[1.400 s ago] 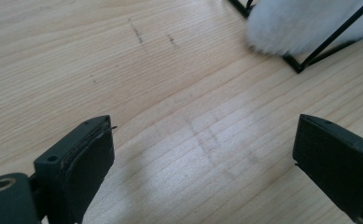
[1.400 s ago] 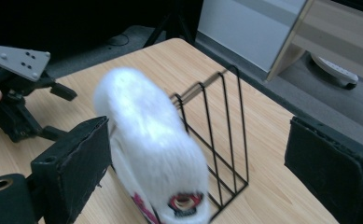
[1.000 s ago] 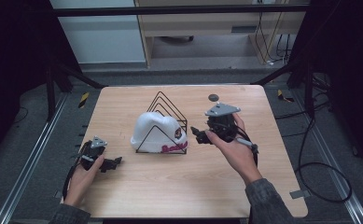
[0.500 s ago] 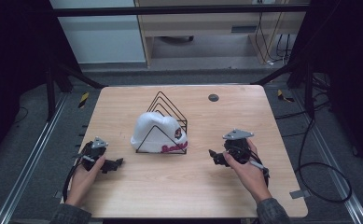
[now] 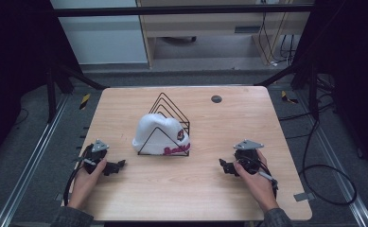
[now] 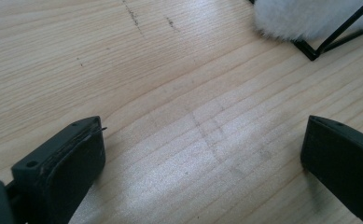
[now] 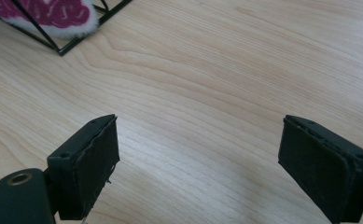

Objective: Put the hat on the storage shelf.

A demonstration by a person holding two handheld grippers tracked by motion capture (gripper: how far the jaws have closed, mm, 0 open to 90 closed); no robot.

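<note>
- A white cap (image 5: 160,132) with dark red lettering along its lower edge sits in a black wire rack (image 5: 168,124) near the middle of the tabletop (image 5: 196,189), a little toward the left edge.
- The rack is a row of triangular wire frames; the cap fills its near part, and the bare frames rise behind the cap toward the far edge.
- In the high view the nearest wire triangle crosses the front of the cap.
- The left claw (image 5: 118,166) lies near the left edge toward the near left corner, held in a hand (image 5: 88,176) whose forearm comes in over the near edge.
- Its jaws point to the right, toward the rack, and are apart from it with bare wood between.
- In the left gripper view the left claw (image 6: 202,163) is spread wide with nothing between the jaws, and it sits low over the wood.
- That view also shows a fuzzy white edge of the cap (image 6: 300,18) and a bottom corner of the rack (image 6: 331,39) at the top right.
- The right claw (image 5: 223,166) lies toward the near right corner, held in the other hand (image 5: 257,182); its jaws point left toward the rack and stand apart from it.
- In the right gripper view the right claw (image 7: 198,158) is also spread wide and holds nothing, with bare wood between the jaws.
- The top left of that view shows the red lettering on the cap (image 7: 60,11) behind the wires of the rack (image 7: 65,46).
- A small dark round disc (image 5: 216,99) lies on the tabletop near the far edge, toward the far right corner, well apart from the rack.
- A cable trails from each claw back along the wrist.
</note>
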